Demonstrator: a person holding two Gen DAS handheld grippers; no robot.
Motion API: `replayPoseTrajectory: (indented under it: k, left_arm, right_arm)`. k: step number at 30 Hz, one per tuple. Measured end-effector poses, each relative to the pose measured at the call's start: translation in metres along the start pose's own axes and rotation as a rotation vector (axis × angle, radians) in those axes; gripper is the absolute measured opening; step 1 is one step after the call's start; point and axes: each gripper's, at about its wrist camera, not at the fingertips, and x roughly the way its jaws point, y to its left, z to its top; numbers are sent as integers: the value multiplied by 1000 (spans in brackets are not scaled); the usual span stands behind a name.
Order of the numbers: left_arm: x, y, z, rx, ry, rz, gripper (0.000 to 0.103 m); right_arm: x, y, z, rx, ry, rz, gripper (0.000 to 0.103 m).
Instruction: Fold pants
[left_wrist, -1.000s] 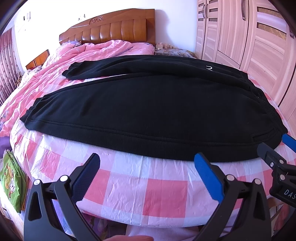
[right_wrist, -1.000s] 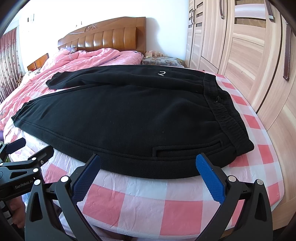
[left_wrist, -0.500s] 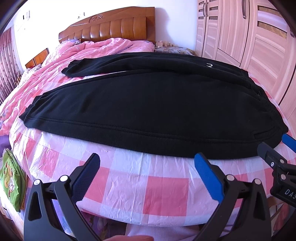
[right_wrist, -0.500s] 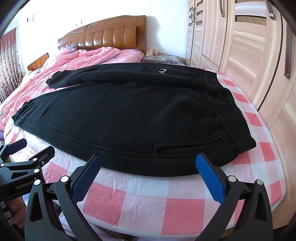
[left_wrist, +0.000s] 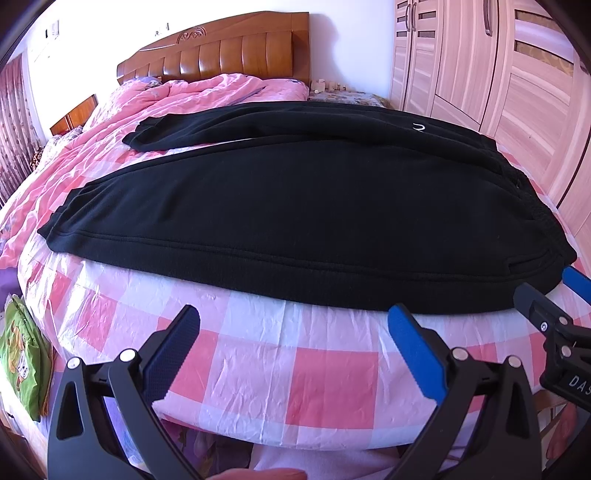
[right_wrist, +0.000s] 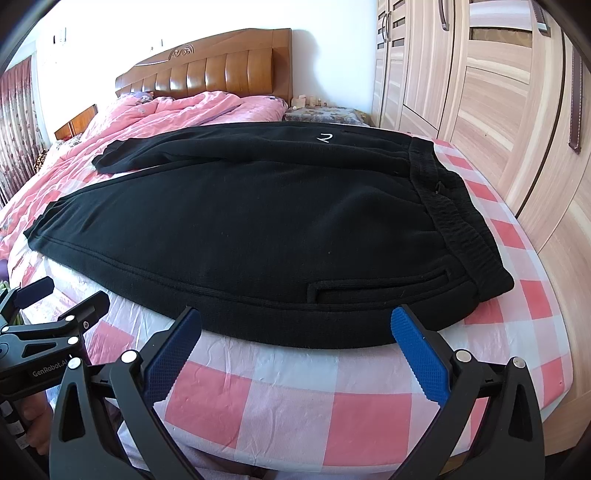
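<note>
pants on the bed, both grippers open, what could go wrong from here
The pants near edge lies flat on a slick, crinkled cover, so the open right hand-held gripper or left hand-held gripper may pinch cover too. The fabric is thick; a grab could catch only the top layer.

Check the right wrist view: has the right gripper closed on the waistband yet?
No: the right gripper is open with nothing between its blue pads, short of the near edge of the black pants, whose waistband lies untouched.
</note>
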Motion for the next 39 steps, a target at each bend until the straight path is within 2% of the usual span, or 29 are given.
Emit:
replayPoseTrajectory:
  k: [13,16,18,21,24,27,30,31,32,33,35,36,37,39]
  left_arm:
    - [4,0,-1,3,13,-4,102]
    - [4,3,4,11,11,-36,102]
    - [3,3,14,52,7,-69,102]
    - [5,4,46,105,29,-97,102]
    - [16,12,94,108,76,-173,102]
    - [24,22,153,112,20,-176,102]
    - [43,33,214,83,-47,-230,102]
    - [54,37,234,73,-52,-240,102]
    - [68,36,251,84,-22,-221,102]
    - [88,33,268,116,32,-165,102]
    - [115,25,291,162,69,-77,102]
    - [129,23,300,181,91,-73,102]
    - [148,22,310,183,137,-108,102]
    - [182,26,324,127,228,-148,102]
  right_arm:
    - [1,-1,-1,2,6,-1,99]
    - [1,-3,4,-11,-7,-3,99]
    - [-1,-8,14,-25,-27,-6,99]
    - [4,-26,45,-15,-49,17,99]
    - [22,-52,89,22,-40,70,99]
    - [50,-78,145,23,-86,97,99]
    - [85,-90,193,-63,-126,217,99]
    - [99,-92,207,-87,-116,224,99]
    - [116,-94,220,-111,-90,222,99]
    - [137,-95,233,-132,-43,220,99]
    - [170,-98,253,-160,53,220,99]
    - [192,-101,265,-171,97,222,99]
    - [205,-105,270,-176,109,220,99]
    - [240,-112,284,-205,137,162,99]
